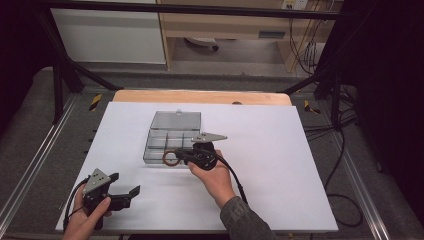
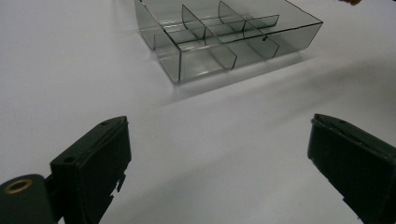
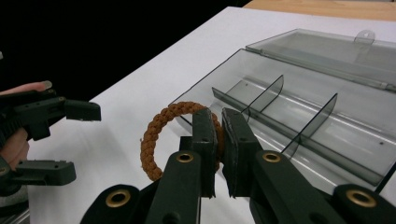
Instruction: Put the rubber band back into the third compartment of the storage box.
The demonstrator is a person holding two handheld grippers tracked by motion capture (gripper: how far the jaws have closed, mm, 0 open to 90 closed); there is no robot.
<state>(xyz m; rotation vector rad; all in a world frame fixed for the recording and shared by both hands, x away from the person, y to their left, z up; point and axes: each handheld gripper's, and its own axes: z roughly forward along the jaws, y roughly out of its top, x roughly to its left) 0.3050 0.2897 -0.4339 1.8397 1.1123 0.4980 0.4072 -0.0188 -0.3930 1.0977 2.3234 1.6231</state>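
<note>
Seen from the high view, a person works two hand-held grippers over a white table (image 1: 280, 165): the right gripper (image 1: 176, 157) sits at the near edge of a clear compartment box (image 1: 172, 137), its jaws pinched on a brown braided ring (image 1: 170, 159) that hangs just off its tip at the box's front wall, while the box's lid (image 1: 176, 120) lies open flat on the far side. The left gripper (image 1: 125, 186), held low near the table's near edge and well apart from the box, has its jaws spread wide with nothing between them. In the left gripper view, that gripper (image 2: 219, 154) frames bare tabletop (image 2: 70, 70) between its two widely parted black jaws, and the box (image 2: 224, 42), its dividers marking out several compartments, stands ahead of the jaws and beyond their reach. In the right gripper view, the right gripper (image 3: 220, 135) clamps the ring (image 3: 156, 135) between nearly closed jaws; the braided loop stands upright and extends to the left of the jaws, with the box (image 3: 299, 126) directly ahead and to the right, the lid (image 3: 327, 51) beyond it. Off to the left in this view, the left gripper (image 3: 74, 140) shows with its jaws apart, a hand (image 3: 18, 135) behind it.
</note>
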